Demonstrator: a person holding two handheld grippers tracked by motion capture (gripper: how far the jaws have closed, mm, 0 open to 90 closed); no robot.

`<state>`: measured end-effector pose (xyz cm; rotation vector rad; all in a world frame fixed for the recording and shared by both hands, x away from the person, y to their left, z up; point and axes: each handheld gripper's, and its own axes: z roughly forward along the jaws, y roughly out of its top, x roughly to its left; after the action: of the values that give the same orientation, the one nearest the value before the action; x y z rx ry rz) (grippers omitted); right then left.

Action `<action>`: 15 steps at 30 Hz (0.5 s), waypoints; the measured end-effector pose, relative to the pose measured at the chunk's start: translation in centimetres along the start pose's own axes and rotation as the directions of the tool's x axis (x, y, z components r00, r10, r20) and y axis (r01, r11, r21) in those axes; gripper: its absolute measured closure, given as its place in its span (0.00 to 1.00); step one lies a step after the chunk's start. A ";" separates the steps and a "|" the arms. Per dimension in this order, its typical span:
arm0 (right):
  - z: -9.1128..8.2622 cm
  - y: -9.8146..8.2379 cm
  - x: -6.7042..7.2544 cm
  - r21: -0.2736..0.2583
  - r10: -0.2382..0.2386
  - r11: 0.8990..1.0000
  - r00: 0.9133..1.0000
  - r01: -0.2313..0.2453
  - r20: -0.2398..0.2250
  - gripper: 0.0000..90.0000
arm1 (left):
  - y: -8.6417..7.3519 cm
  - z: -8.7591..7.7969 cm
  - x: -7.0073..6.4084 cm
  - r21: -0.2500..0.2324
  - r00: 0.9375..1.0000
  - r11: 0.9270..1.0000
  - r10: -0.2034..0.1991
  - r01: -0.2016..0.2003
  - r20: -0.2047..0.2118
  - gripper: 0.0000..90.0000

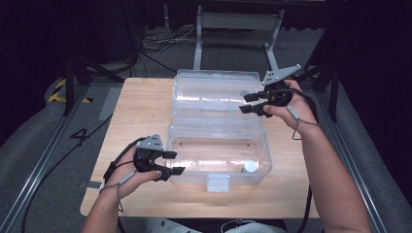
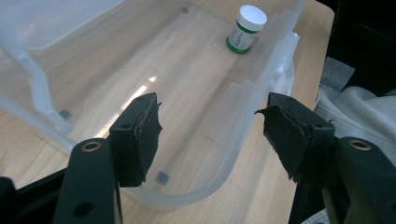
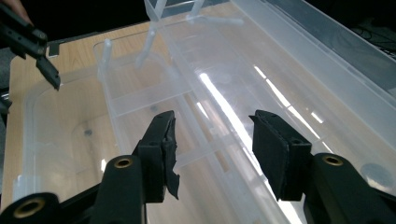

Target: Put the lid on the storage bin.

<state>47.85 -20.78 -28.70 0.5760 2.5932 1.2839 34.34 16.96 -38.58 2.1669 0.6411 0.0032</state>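
Left claw (image 2: 210, 135) astride box wall (image 2: 243, 135)

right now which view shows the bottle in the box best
The left gripper view: the bottle stands close and sharp, white cap, green band. The high view gives just a small white cap in the box.

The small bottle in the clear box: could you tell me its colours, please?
White cap, green base band on the bottle; left gripper view.

white-capped, green-banded bottle (image 2: 244, 29)
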 end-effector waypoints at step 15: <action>2.4 1.7 -1.2 0.023 -0.007 1.000 1.000 0.007 0.007 0.54 | 0.0 2.2 -0.4 0.054 0.999 0.998 0.022 -0.025 0.047 0.41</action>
<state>50.20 -18.60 -28.82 0.5744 2.6047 1.2490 34.46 15.17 -39.84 2.2207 0.5955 -0.0519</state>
